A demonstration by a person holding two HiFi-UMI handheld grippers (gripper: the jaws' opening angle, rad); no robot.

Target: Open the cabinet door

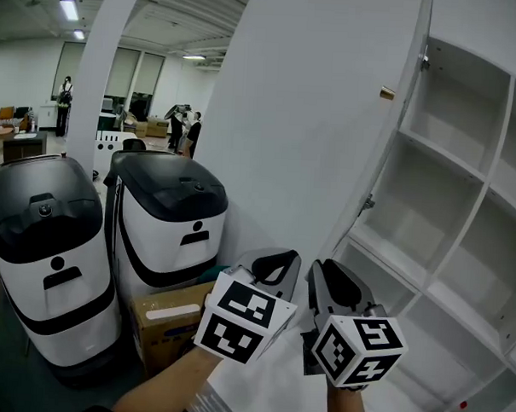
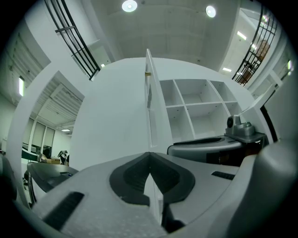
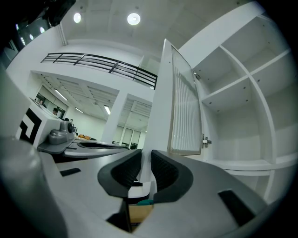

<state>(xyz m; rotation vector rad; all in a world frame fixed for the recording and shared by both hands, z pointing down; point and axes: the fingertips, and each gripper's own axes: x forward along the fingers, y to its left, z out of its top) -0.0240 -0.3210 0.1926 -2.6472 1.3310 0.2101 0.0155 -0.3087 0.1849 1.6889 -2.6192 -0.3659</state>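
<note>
Door stands wide, centre frame (opening seems done); left gripper closed empty, right gripper barely parted, empty; next, withdraw.

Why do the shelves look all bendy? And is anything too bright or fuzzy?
Left gripper view: the wide lens bows the cabinet door and the shelves, the corners go black, and two ceiling lights glare white. Right gripper view: the shelves curve even more, and the picture's rim is dark and soft. Head view: evenly lit and fairly sharp, with gentler bending.
</note>
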